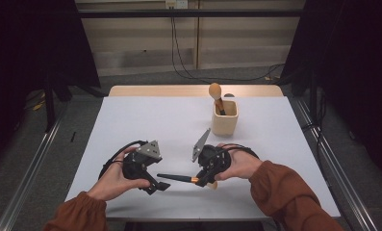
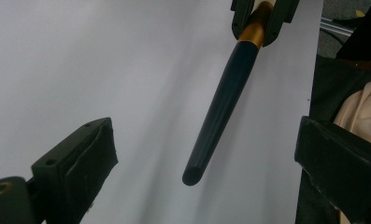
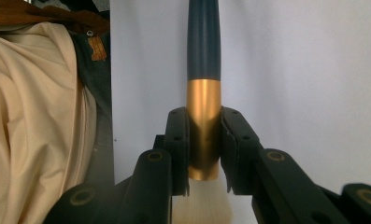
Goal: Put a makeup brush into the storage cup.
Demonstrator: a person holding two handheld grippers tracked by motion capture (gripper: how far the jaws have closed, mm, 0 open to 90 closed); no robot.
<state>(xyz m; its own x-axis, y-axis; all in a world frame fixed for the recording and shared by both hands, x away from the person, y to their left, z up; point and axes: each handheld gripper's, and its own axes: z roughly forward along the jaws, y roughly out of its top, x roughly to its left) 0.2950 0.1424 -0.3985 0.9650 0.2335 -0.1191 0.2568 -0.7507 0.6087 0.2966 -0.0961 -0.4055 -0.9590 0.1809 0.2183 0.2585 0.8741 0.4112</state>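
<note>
A makeup brush with a dark blue handle (image 1: 175,178), a gold ferrule (image 3: 203,116) and pale bristles (image 3: 202,205) hangs level just above the white table (image 1: 145,120). My right gripper (image 1: 201,181) is shut on the ferrule, pads (image 3: 179,140) pressing both sides. The handle (image 2: 225,102) points toward my left gripper (image 1: 158,185). That gripper (image 2: 206,140) is open, its jaws wide apart on either side of the handle's free end and touching nothing. My right gripper (image 2: 262,18) appears at the top of the left gripper view.
A wooden cup (image 1: 224,118) stands at the back right of centre with a round-headed wooden tool (image 1: 215,90) upright in it. The table's front edge lies close below both hands. The person's cream clothing (image 3: 38,116) is beside the table in the right gripper view.
</note>
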